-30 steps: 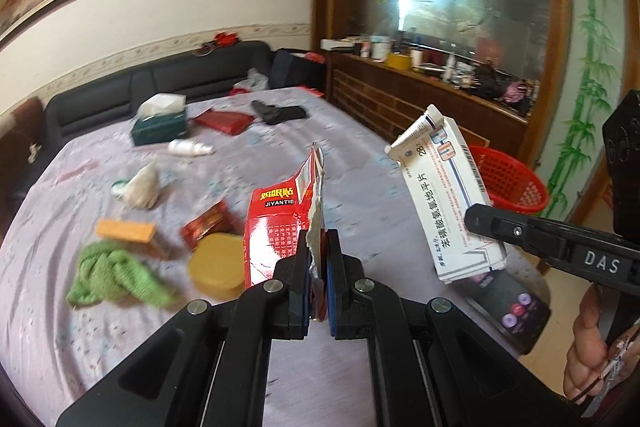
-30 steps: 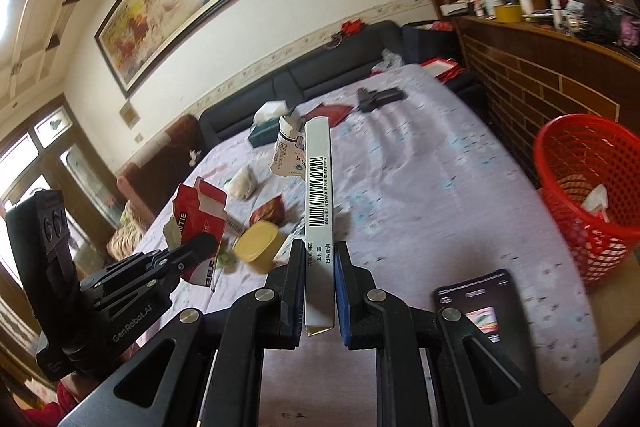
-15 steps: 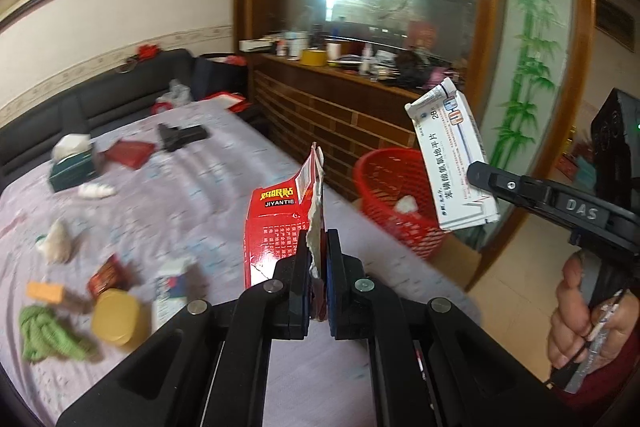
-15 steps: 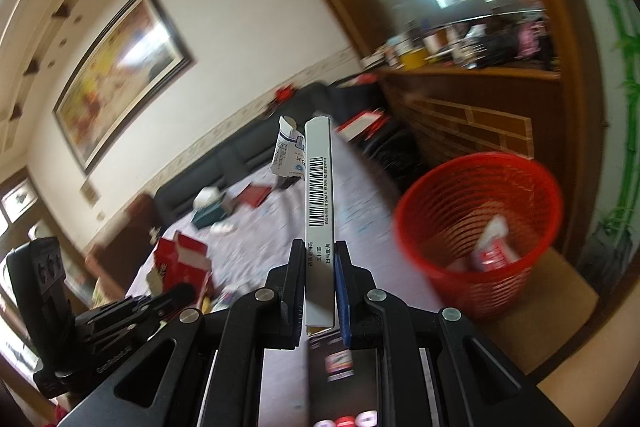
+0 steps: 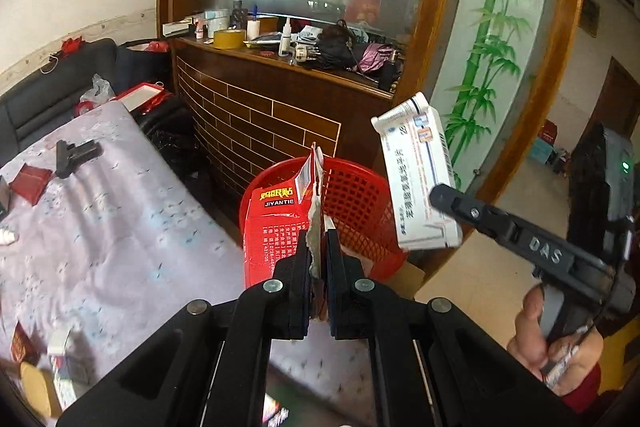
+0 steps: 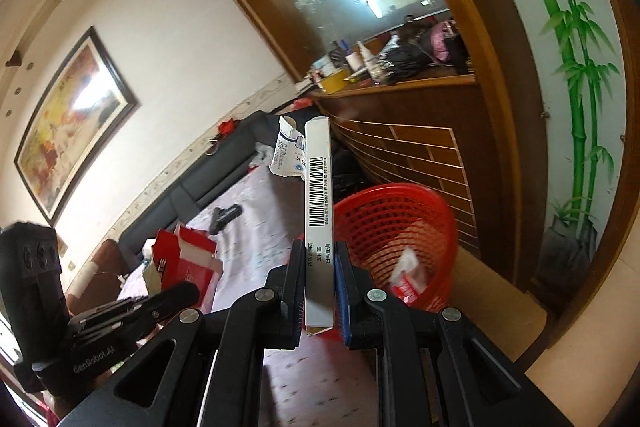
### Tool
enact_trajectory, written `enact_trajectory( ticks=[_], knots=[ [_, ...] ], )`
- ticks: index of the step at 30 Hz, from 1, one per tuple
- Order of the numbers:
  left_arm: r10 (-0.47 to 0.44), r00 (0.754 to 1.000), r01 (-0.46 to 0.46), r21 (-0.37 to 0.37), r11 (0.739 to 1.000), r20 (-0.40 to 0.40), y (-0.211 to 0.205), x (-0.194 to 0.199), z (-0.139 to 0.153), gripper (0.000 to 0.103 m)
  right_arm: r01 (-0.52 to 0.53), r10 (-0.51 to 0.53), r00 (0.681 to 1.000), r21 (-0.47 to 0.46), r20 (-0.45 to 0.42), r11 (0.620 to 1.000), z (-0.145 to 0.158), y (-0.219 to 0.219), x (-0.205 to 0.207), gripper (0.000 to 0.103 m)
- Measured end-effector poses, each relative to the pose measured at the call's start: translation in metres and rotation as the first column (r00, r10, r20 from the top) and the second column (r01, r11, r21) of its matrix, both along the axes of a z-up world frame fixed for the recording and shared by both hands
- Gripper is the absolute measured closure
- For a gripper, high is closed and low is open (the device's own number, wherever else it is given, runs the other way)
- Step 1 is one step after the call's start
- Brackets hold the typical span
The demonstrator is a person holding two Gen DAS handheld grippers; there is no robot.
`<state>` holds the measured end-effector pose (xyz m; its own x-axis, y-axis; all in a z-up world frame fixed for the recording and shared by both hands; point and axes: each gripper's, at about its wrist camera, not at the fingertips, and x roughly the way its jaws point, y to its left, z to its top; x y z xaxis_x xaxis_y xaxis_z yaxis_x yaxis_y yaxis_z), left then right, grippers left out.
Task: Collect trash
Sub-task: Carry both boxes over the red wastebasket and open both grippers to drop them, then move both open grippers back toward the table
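Note:
My left gripper is shut on a torn red carton and holds it in the air in front of a red mesh basket. My right gripper is shut on a white medicine box with a barcode, held upright beside the red basket. The white box and the right gripper also show at the right of the left wrist view. The red carton shows at the lower left of the right wrist view. The basket holds some wrappers.
A table with a lilac cloth carries a black object, red packets and other litter at the left. A brick-pattern wooden counter stands behind the basket. A black sofa lines the wall.
Both grippers have swung right, away from the table and toward the red basket. The basket is now closer and more central in both views. Each gripper keeps its box.

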<state>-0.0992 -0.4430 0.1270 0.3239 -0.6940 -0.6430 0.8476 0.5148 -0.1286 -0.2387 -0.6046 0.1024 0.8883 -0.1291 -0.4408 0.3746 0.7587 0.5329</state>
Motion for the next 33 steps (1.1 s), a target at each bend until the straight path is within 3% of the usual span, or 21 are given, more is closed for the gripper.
enact_trajectory(
  ticks=[8, 10, 12, 13, 16, 25, 33],
  knots=[
    [-0.009, 1.000, 0.009, -0.003, 1.000, -0.030, -0.047, 0.022, -0.012, 0.097, 0.014, -0.013, 0.999, 0.019, -0.053, 1.000, -0.019, -0.033, 0.025, 0.087],
    [-0.010, 0.999, 0.010, 0.000, 1.000, -0.045, -0.054, 0.028, -0.016, 0.089, 0.013, -0.013, 0.997, 0.008, -0.078, 1.000, -0.026, -0.040, 0.036, 0.086],
    [-0.006, 0.998, 0.006, -0.001, 1.000, -0.059, -0.058, 0.033, -0.019, 0.052, 0.025, -0.024, 0.993, 0.004, -0.119, 1.000, -0.032, -0.045, 0.043, 0.084],
    [0.008, 0.999, -0.009, -0.009, 1.000, -0.041, -0.057, 0.033, -0.019, 0.046, 0.026, -0.024, 0.993, 0.015, -0.114, 1.000, -0.035, -0.047, 0.043, 0.080],
    [0.013, 1.000, -0.013, -0.008, 1.000, -0.012, -0.052, 0.030, -0.016, 0.045, 0.037, -0.034, 0.995, 0.024, -0.097, 0.999, -0.035, -0.048, 0.035, 0.076],
    [0.073, 0.997, -0.074, -0.022, 0.997, -0.035, -0.006, 0.029, -0.006, 0.044, 0.007, -0.007, 0.999, 0.001, -0.052, 1.000, -0.014, -0.020, 0.009, 0.076],
    [0.143, 0.988, -0.145, -0.019, 0.989, -0.065, 0.062, 0.022, -0.008, 0.042, -0.086, 0.084, 0.995, -0.036, -0.045, 0.996, 0.006, 0.038, 0.011, 0.057]
  ],
)
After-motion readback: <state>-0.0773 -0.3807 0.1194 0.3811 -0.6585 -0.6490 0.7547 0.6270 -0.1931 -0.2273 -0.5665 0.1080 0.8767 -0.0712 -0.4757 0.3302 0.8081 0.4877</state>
